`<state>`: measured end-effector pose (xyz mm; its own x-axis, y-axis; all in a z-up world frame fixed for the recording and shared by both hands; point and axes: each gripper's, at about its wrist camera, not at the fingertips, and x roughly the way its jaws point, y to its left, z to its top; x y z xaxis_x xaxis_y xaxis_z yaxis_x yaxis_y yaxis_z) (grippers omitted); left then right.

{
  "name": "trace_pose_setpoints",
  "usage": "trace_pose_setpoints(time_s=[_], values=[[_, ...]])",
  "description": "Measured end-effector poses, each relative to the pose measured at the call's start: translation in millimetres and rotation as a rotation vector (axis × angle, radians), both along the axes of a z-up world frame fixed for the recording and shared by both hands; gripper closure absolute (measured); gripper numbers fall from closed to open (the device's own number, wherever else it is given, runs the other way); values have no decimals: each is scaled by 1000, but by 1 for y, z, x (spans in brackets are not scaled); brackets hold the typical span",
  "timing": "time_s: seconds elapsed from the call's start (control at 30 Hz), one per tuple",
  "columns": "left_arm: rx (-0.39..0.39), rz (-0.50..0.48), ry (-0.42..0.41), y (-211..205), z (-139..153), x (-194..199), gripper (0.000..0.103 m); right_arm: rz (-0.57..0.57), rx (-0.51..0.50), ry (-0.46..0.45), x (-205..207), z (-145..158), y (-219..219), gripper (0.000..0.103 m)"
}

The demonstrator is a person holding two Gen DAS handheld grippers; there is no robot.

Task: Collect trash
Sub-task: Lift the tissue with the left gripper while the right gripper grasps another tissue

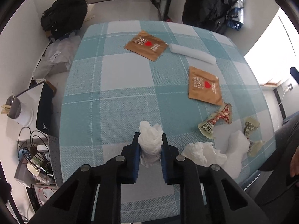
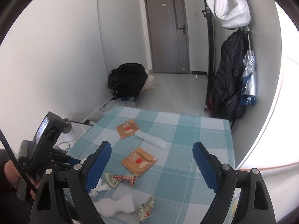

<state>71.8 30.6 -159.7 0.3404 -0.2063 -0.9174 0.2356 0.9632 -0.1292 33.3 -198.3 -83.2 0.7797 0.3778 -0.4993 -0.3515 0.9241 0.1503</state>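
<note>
Left gripper [image 1: 150, 145], fingers [image 1: 136, 149] clamped on a crumpled white tissue [image 1: 150, 143] lifted from the checked bench [image 1: 112, 93]. Just right of these fingers: a second tissue [image 1: 203, 154] and white foam [image 1: 235, 149]. Right gripper [image 2: 151, 165], fingers spread wide and holding nothing; between and beyond them, a brown sachet [image 2: 138, 161] and twisted wrapper [image 2: 121, 179].

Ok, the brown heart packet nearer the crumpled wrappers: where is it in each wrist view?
Left wrist: nearer brown packet lies right of centre, above the red-checked wrapper.
Right wrist: same packet lies centre, between the open fingers.
Shared landmark: white foam roll.
</note>
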Motion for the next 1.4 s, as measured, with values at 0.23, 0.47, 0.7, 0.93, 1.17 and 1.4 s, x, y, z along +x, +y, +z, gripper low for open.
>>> trace_pose_setpoints(time_s=[0.23, 0.47, 0.7, 0.93, 1.17, 1.4], values=[[-46, 67, -42, 13, 17, 2, 88, 68, 29, 65, -4, -4, 9, 14], [-97, 126, -98, 30, 35, 5, 88, 212, 19, 196, -6, -20, 43, 14], [-139, 176, -73, 42, 35, 10, 88, 356, -35, 341, -5, -48, 86, 15], [-183, 227, -72, 60, 38, 15, 89, 443, -214, 305, -13, -67, 122, 17], [-193, 254, -79, 67, 38, 16, 88, 463, -325, 333, -9, -91, 145, 37], [-194, 268, -61, 70, 33, 19, 88, 404, -295, 370, 2, -93, 135, 67]])
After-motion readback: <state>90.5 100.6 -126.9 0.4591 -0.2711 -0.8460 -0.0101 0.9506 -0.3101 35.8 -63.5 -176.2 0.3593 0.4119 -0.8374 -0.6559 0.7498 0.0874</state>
